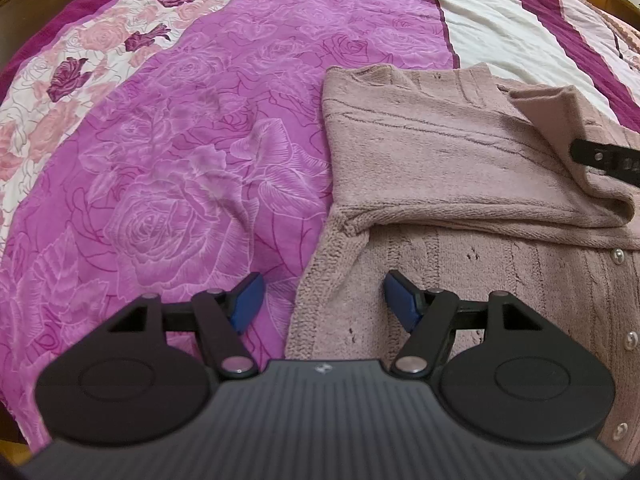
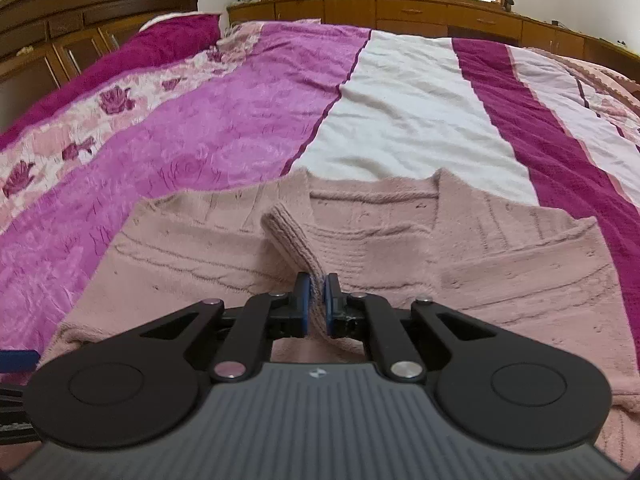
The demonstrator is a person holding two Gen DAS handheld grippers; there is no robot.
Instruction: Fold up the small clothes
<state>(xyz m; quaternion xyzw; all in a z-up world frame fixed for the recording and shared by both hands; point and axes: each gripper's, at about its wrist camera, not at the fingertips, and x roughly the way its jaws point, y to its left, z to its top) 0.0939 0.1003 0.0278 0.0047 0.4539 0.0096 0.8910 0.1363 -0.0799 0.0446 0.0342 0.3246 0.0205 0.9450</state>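
A dusty-pink knitted cardigan (image 1: 440, 152) lies on the bed, with one sleeve folded across its body and pearl buttons (image 1: 619, 256) down its front. My left gripper (image 1: 323, 280) hangs open over the cardigan's lower left edge, with nothing between its blue pads. My right gripper (image 2: 317, 280) is shut on a ribbed cuff (image 2: 288, 232) of the cardigan (image 2: 200, 260) and lifts it into a raised fold. In the left wrist view, one black finger of the right gripper (image 1: 600, 158) shows at the right edge under lifted fabric.
The bed has a magenta rose-print bedspread (image 1: 200, 140) with a white stripe (image 2: 400, 120) beyond the cardigan. A dark wooden headboard (image 2: 80, 20) stands at the far left. Wooden cabinets (image 2: 400, 12) run under a window at the back.
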